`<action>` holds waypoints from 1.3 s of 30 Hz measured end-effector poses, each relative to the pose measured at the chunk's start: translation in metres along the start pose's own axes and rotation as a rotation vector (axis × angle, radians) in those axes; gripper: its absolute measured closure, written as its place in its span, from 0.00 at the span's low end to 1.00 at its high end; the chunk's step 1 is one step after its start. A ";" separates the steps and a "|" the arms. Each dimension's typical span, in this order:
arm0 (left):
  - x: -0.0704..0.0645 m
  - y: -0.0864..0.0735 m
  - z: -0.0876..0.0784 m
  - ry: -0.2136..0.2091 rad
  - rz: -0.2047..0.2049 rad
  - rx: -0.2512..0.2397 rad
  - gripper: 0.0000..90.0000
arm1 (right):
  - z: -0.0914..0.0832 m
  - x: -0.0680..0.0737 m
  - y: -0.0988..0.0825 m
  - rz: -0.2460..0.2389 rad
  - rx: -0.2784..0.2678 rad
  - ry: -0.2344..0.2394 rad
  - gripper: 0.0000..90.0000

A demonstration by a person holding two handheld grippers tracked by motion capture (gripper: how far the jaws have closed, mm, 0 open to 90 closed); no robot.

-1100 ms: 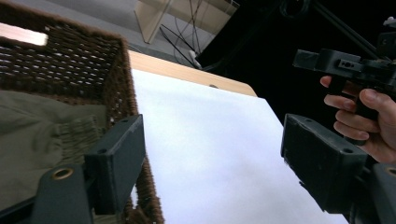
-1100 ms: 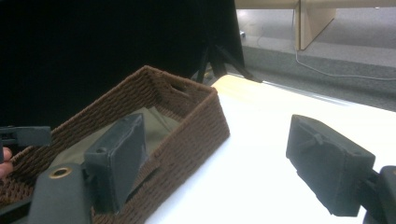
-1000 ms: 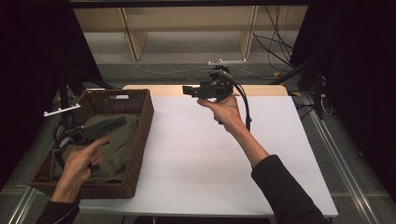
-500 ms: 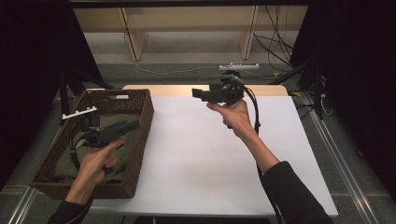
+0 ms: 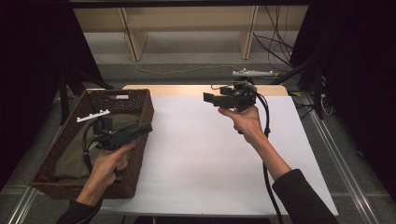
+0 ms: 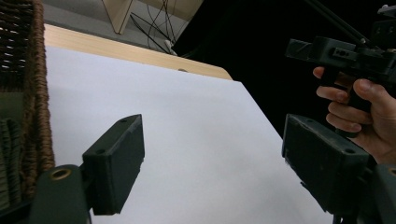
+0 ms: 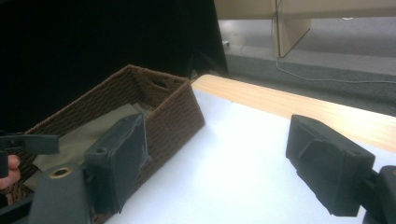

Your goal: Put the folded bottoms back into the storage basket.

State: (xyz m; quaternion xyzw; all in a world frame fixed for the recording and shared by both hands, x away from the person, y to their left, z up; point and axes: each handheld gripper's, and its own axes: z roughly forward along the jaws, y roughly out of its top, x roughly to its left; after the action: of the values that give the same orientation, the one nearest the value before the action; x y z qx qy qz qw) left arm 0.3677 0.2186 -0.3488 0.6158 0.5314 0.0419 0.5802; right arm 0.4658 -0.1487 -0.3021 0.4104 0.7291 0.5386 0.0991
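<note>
Grippers, left gripper point(image 5: 145, 128) and right gripper point(image 5: 208, 98), both gape wide, holding nothing. Green cloth point(image 5: 70, 156) in the basket point(image 5: 140, 100) lies below the left one. Next, I think, it dips down and pinches the cloth.

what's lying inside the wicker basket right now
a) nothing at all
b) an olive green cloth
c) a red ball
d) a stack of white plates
b: in the high view, a folded olive green cloth covers the bottom of the wicker basket, and the right gripper view shows the same fabric inside its woven walls.
</note>
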 end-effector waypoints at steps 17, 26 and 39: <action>-0.013 -0.012 0.014 -0.039 0.040 0.003 0.22 | -0.021 0.000 -0.018 -0.049 -0.012 -0.036 0.22; -0.020 -0.022 0.022 -0.067 0.069 0.007 0.20 | -0.036 0.000 -0.032 -0.053 -0.029 -0.055 0.18; -0.030 -0.036 0.033 -0.078 0.126 0.007 0.19 | -0.047 0.007 -0.059 -0.103 -0.023 -0.070 0.19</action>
State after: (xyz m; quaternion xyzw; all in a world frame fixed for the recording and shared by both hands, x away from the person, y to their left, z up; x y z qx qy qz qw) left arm 0.3547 0.1669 -0.3694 0.6514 0.4687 0.0527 0.5944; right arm 0.4050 -0.1824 -0.3319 0.3895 0.7392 0.5266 0.1568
